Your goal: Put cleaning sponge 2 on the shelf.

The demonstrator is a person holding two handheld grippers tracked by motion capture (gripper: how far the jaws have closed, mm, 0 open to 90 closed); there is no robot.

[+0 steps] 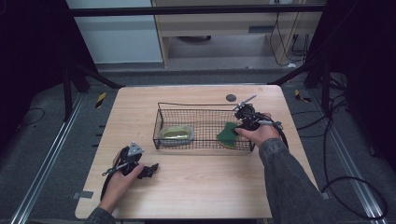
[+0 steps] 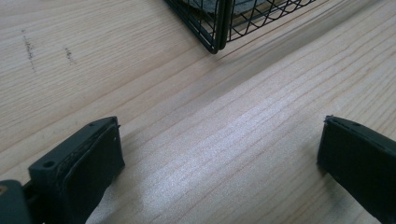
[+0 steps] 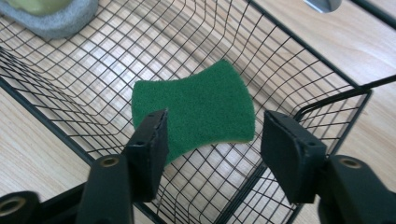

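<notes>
Green waisted scouring sponge [image 3: 196,109] lies flat at the black wire basket's [image 3: 299,46] 3 o'clock end, released; right gripper [image 3: 212,140] part-open, empty, above it. Left gripper [image 2: 219,158] wide, empty, parked on the wood table [image 2: 210,116].

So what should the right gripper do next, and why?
Probably lift the right gripper up and out of the basket. The green sponge lies on the mesh floor, the jaws stand open and apart from it, so it looks released. The left gripper rests open on the table.
</notes>
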